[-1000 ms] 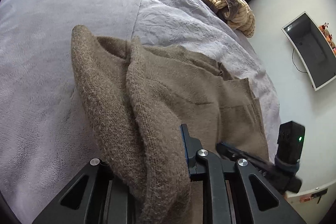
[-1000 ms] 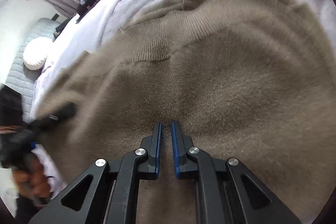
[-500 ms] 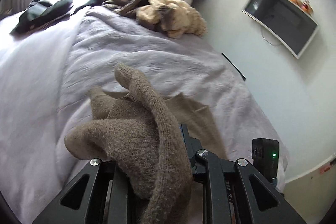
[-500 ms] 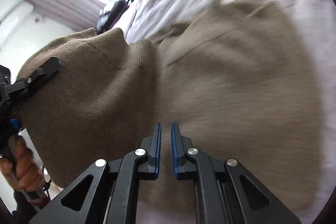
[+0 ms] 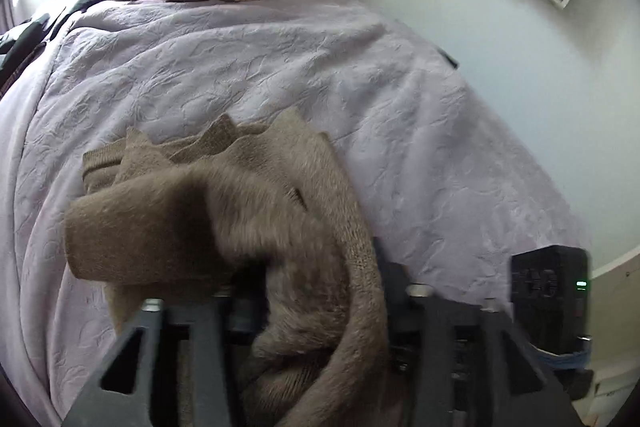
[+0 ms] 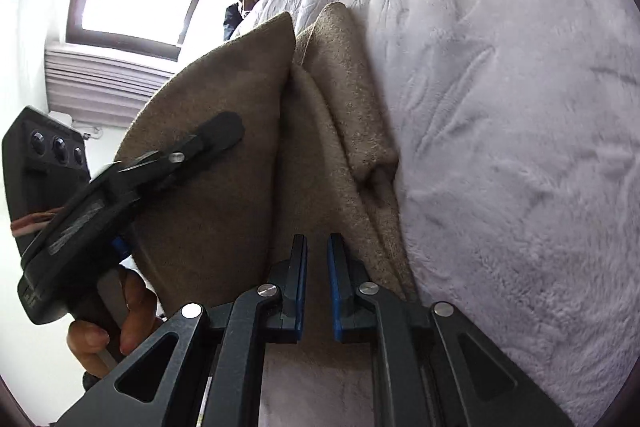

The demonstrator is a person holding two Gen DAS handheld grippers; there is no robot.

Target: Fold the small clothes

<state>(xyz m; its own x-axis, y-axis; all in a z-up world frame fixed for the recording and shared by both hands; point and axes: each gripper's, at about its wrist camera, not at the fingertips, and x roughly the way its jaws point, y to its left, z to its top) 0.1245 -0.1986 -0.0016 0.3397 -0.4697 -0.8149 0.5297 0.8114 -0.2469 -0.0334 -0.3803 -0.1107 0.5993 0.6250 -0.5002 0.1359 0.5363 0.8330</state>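
Brown sweater [image 5: 224, 227] lies on the bed [image 5: 280, 59], one half carried over the other, fold unfinished. Left gripper [image 5: 316, 311] jaws opening, knit still draped between them. Right gripper [image 6: 317, 279] jaws nearly together, apparently pinching the hem.

Right gripper [image 6: 317, 283] jaws nearly closed, brown sweater [image 6: 224, 163] edge between them. Left gripper [image 6: 216, 135], jaws opening, lies against the raised sweater fold above the lilac bedspread [image 6: 520, 147].

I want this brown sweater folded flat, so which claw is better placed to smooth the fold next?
Left. The left claw is opening over the folded sweater, cloth still between its jaws. The right claw is pinched on its near edge.
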